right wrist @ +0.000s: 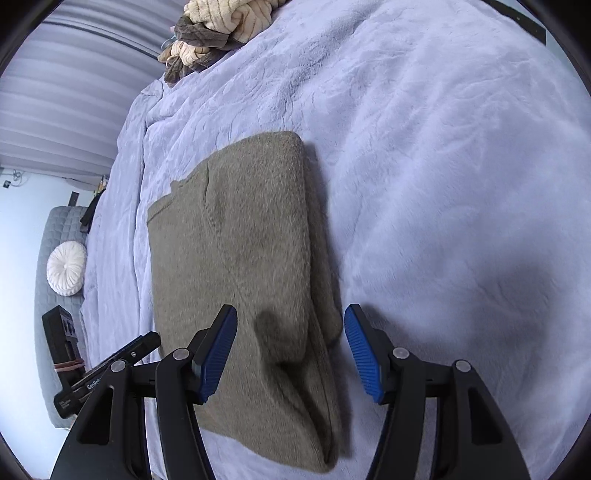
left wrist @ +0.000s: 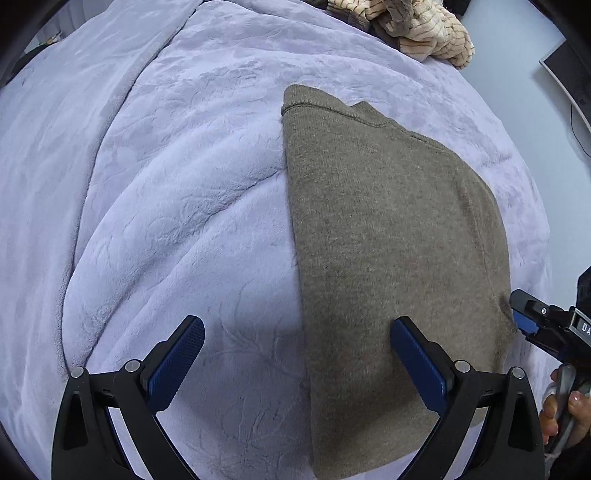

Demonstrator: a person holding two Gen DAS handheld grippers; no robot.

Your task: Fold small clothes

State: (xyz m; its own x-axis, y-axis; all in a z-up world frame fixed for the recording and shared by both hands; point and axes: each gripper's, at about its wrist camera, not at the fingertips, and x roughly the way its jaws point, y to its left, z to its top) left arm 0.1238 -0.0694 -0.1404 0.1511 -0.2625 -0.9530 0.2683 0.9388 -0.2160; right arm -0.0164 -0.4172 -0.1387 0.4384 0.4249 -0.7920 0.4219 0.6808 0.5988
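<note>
Two grippers hang over one folded olive-brown knitted sweater (left wrist: 391,236), and neither holds anything: our left gripper (left wrist: 297,363) has its blue-padded jaws spread wide with nothing pressed between them, and our right gripper (right wrist: 290,352) is likewise parted, its jaws standing apart over the near end of the cloth without pinching it.

The sweater lies flat on the lilac plush blanket (left wrist: 166,206), roughly in the middle of the bed, with its ribbed collar toward the far end and the blanket's edge just beyond its other long side. In the right wrist view the near corner is loose, a flap of knit lifting into a small pocket below the jaws.

We judge the step in hand to be the crosswise fold, near end onto collar end. To do it well, we should come down on the two near corners together, catch every layer at each corner, not only the top one, and close firmly before lifting. We should raise both corners level, carry them straight toward the collar and lay them down with the edges matched. That loose flap needs tucking or gripping first, or it will bunch inside the fold.

A heap of cream and brown striped clothes (left wrist: 417,29) waits at the far edge, well apart.
</note>
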